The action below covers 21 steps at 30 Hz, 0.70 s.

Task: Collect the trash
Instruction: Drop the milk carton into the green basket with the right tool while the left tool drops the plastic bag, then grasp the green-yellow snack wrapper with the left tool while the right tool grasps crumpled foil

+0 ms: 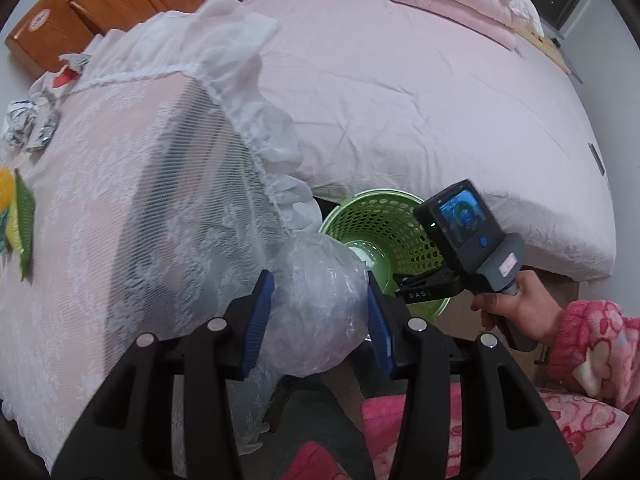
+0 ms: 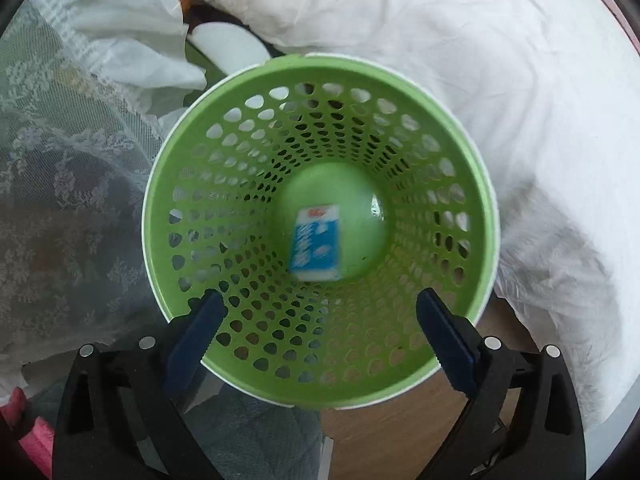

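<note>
Two grippers show between the views, and we take the left wrist view first. There the left gripper (image 1: 320,312) has its blue pads (image 1: 256,320) pressed on either side of a crumpled ball of clear plastic wrap (image 1: 320,304), which bulges between them. We see this wad held just in front of a lace-covered nightstand (image 1: 132,208), with a green perforated wastebasket (image 1: 384,220) on the floor beyond it, in the gap between the nightstand and a bed under a pale pink quilt (image 1: 400,92). On the nightstand's top, at the left edge, lie crumpled foil wrappers (image 1: 28,124) and a yellow and green packet (image 1: 18,216). Folded pink bedding (image 1: 452,4) sits at the far end of the bed. To the right we see the right gripper (image 1: 424,284) reaching over the basket's rim, gripped by a hand (image 1: 516,312) in a pink flowered sleeve (image 1: 592,340); its fingertips are hidden here.

In the right wrist view we look straight down into the wastebasket (image 2: 224,216). The right gripper (image 2: 320,320) has its blue pads (image 2: 192,344) spread wide apart over the near rim with nothing between them. We see a small blue and white carton (image 2: 316,244), blurred, over the basket's solid bottom; we cannot tell whether it is lying there or falling. Lace cloth (image 2: 72,200) hangs to the left and the white-looking quilt (image 2: 500,80) curves round the right.
</note>
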Motion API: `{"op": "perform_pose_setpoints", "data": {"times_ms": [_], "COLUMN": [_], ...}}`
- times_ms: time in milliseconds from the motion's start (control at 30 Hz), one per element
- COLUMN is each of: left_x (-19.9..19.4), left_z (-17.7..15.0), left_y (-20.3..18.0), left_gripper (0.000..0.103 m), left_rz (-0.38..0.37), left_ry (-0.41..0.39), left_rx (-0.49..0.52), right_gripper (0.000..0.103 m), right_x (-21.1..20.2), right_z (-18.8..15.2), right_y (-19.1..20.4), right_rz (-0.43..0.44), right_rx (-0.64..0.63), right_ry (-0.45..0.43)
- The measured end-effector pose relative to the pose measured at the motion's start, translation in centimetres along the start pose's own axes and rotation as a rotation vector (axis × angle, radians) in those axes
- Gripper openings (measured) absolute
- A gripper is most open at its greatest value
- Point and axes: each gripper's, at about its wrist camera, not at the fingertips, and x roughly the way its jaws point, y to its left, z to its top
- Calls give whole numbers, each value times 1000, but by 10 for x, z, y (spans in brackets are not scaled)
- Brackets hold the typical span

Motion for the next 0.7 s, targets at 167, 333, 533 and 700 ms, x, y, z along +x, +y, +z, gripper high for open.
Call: {"op": "perform_pose_setpoints", "data": {"times_ms": [167, 333, 533, 700], "left_x": [63, 142, 202, 176], "left_z": [11, 11, -4, 2], "left_y": [-39, -71, -91, -91], "left_gripper": [44, 45, 84, 84], "left_rz": [-51, -86, -12, 19], "left_ry": [63, 151, 220, 168], "left_rx": [94, 136, 155, 143], "right_gripper": [101, 101, 101, 101], "right_x": [-68, -118, -133, -138], "right_z": [-28, -54, -72, -69], "right_y": [-46, -94, -129, -123], "right_rz": [-51, -95, -95, -87], "right_rx": [80, 203, 275, 257], "right_ry": [-113, -144, -136, -154]}}
